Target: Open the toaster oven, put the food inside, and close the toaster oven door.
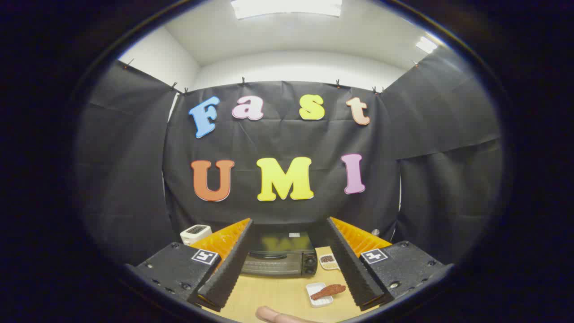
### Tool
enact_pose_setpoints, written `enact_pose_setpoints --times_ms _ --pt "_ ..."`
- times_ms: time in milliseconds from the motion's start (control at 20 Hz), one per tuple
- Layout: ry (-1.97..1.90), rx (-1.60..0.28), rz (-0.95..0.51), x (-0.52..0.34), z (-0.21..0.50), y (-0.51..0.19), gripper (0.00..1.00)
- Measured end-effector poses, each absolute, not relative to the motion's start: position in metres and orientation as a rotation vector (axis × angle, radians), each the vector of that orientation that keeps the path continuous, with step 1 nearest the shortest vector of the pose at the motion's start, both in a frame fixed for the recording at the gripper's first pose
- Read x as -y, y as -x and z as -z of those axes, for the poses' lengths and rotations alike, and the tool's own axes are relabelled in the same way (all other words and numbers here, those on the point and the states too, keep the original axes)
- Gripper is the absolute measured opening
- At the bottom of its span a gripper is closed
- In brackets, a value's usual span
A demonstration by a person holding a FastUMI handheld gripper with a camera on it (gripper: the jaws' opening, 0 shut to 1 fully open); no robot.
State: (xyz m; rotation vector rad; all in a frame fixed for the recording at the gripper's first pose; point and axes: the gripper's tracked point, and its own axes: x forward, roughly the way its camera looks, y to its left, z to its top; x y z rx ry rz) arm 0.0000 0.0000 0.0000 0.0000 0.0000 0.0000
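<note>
A black, box-shaped toaster oven with a dark glass door is sitting at the far edge of a pale wooden table, backing onto the black cloth wall; its door is standing closed, a dark bar handle is running across the front below the glass, and round knobs are showing at its right end. The oven is lying beyond the fingers and is showing in the gap between them. Nearer the camera, and just inside the right finger, a small white rectangular tray is resting on the table, and a reddish-brown, elongated piece of food is lying across it, its far end overhanging the tray's rim towards the right finger. Just beside the oven's right end, a small white dish is holding brown bits whose kind cannot be told. To the left of the oven, partly behind the left finger, a white slot toaster is standing on the table. The two-finger gripper, black-bodied with orange-backed, ribbed black fingers, is hovering above the table with its jaws spread wide, gripping nothing and touching nothing; a square black-and-white marker is sitting on each finger base. At the near edge of the table, between the finger bases, part of a person's hand is showing. Ceiling lights are glowing above the black cloth.
</note>
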Motion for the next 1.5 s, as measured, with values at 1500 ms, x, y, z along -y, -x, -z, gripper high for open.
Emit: enact_pose_setpoints --times_ms 1500 --pt "-0.012 -0.245 -0.007 -0.055 0.192 -0.236 1.0"
